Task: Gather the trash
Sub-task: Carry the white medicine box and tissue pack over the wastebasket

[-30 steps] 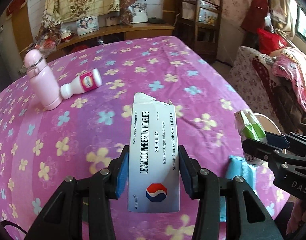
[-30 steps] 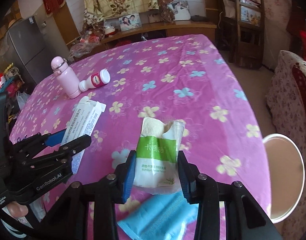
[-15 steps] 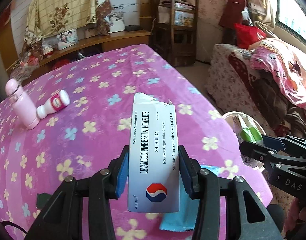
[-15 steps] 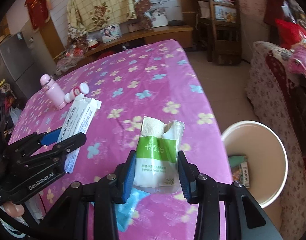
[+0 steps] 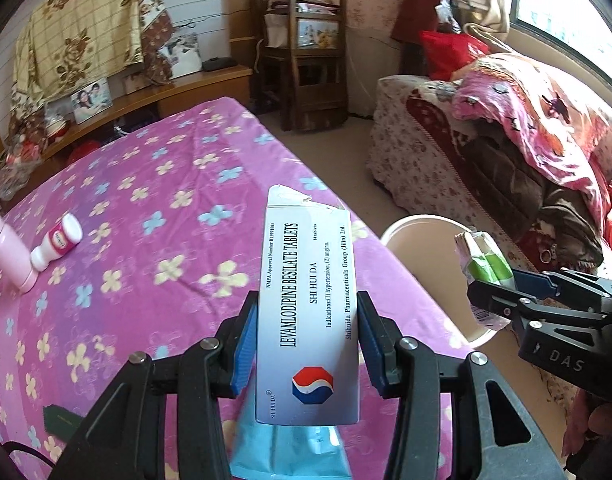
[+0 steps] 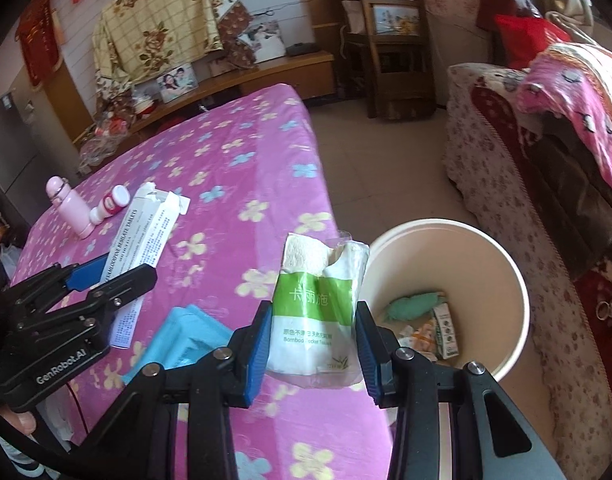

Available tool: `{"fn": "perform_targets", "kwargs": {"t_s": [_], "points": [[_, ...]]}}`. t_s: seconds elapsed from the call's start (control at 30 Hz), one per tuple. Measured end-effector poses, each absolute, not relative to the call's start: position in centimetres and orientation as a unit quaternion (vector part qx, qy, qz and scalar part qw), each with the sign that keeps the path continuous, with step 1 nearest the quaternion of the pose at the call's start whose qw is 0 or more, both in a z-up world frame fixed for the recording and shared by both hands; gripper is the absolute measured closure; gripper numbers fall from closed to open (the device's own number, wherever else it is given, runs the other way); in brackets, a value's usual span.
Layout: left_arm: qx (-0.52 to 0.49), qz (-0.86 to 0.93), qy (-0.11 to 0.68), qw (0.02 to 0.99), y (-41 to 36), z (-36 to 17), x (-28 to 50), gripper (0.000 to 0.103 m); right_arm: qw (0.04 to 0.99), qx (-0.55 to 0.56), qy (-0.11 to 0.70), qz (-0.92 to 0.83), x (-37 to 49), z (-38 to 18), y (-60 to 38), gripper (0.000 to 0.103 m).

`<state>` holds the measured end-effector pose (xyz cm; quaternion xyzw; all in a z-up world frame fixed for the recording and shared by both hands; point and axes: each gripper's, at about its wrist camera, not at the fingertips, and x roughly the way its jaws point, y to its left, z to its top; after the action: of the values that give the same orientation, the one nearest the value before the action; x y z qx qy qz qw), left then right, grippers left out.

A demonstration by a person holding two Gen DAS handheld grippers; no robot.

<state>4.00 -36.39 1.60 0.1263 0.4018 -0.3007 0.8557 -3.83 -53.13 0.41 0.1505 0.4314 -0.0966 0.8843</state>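
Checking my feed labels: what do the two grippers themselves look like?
Both are black angular frames with silver screw heads and blue finger pads. The left gripper reads "GenRobot.AI" in white; the right gripper shows "DAS". A thin black cable loops below the left.

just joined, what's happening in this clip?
A person is collecting trash off a table with two handheld grippers. The left gripper is shut on a tablet box, torn open at its far end. The right gripper is shut on a tissue pack, held near the rim of a bin on the floor beside the table; the bin already has some trash in it. Neither item is released yet. A blue packet, a pink bottle and a small bottle remain on the table.
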Motion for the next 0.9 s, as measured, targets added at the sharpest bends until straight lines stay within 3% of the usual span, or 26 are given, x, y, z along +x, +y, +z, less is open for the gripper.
{"fn": "perform_targets", "kwargs": {"t_s": [0.9], "points": [[0.150, -0.363, 0.424, 0.816, -46.7, -0.5, 2.3, 0.055, 0.856, 0.199, 0.449, -0.162, -7.2, -3.9, -61.7, 0.061]]}}
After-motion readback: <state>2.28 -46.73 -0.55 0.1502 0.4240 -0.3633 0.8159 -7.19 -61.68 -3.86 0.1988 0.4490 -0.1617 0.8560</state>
